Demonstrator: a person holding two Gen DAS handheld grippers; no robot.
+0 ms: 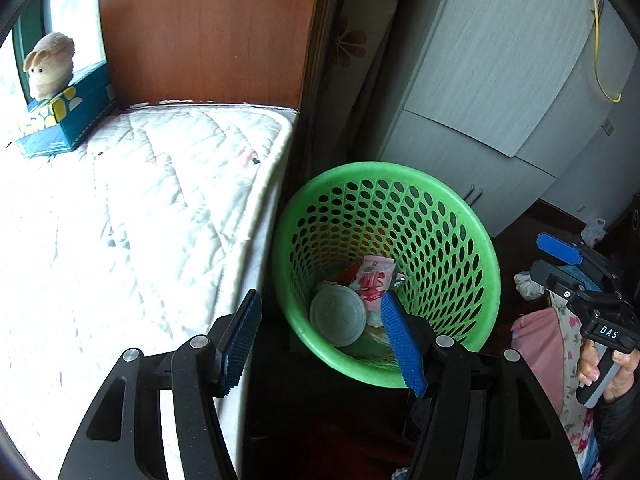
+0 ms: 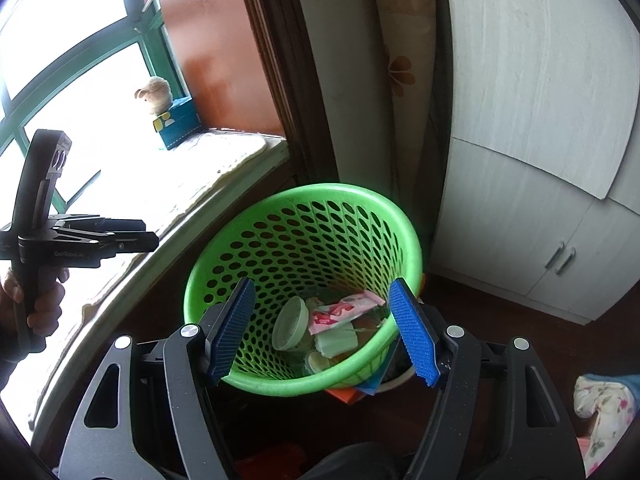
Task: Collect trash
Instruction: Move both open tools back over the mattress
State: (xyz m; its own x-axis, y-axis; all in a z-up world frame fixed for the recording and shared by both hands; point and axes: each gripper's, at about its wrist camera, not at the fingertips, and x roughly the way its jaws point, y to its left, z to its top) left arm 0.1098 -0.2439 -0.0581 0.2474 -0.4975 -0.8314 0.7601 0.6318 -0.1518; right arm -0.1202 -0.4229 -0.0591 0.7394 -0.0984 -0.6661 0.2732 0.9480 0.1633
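Observation:
A green perforated basket [image 1: 460, 248] stands on the dark floor beside the bed; it also shows in the right wrist view [image 2: 248, 256]. Inside lie a round whitish lid [image 1: 338, 314], a pink wrapper [image 1: 374, 276] and other scraps; the lid [image 2: 290, 322] and pink wrapper [image 2: 344, 310] show in the right wrist view too. My left gripper [image 1: 320, 344] is open and empty above the basket's near-left rim. My right gripper [image 2: 322, 330] is open and empty above the basket's near rim. Each gripper shows from the side in the other's view, the right one [image 1: 576, 264] and the left one [image 2: 100, 240].
A quilted white mattress [image 1: 140, 220] lies left of the basket. A teal box [image 1: 68, 116] with a plush toy [image 1: 50, 64] sits on it by the window. A grey cabinet [image 1: 500, 100] stands behind. Crumpled white paper [image 1: 528, 286] and floral cloth [image 2: 604, 404] lie at right.

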